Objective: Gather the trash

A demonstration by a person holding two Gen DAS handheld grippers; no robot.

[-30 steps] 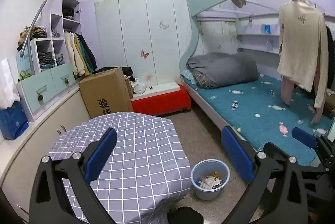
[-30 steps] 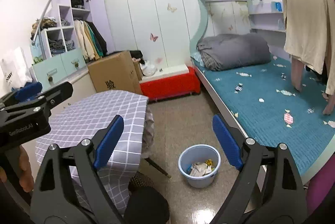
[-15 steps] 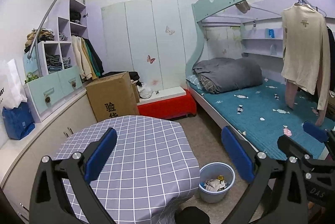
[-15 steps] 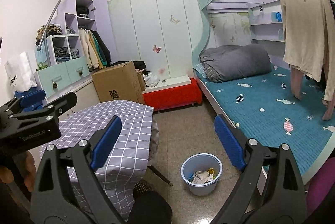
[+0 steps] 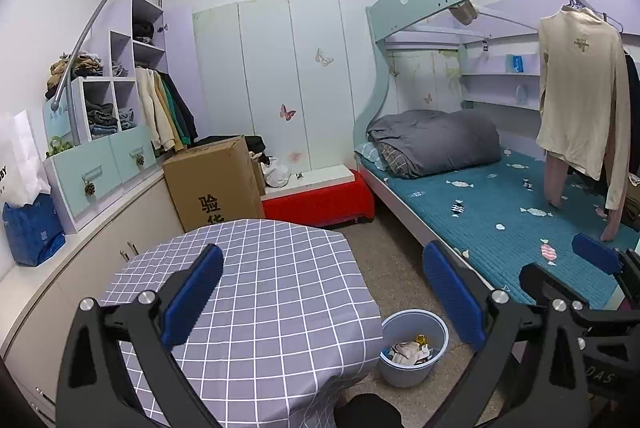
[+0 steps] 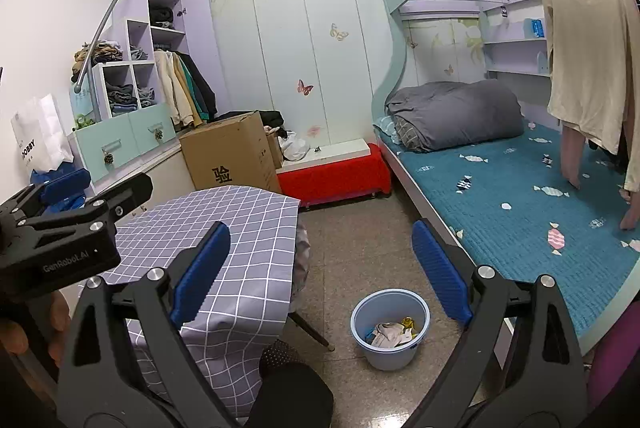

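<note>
A light blue bin (image 5: 414,348) stands on the floor beside the table and holds crumpled paper trash (image 5: 408,351). It also shows in the right wrist view (image 6: 390,328) with the trash (image 6: 390,334) inside. My left gripper (image 5: 322,292) is open and empty, held high above the checked table (image 5: 256,292). My right gripper (image 6: 320,270) is open and empty, above the floor between table and bed. The left gripper's body (image 6: 60,228) shows at the left of the right wrist view.
A checked grey tablecloth covers the table (image 6: 240,224). A bunk bed with a teal mattress (image 5: 500,211) runs along the right. A cardboard box (image 5: 216,183), a red bench (image 5: 320,199) and cabinets with shelves (image 5: 100,155) line the back and left.
Both grippers have risen and tilted up a little, so the room, table and bin sit lower in both views. Both stay open and empty.
</note>
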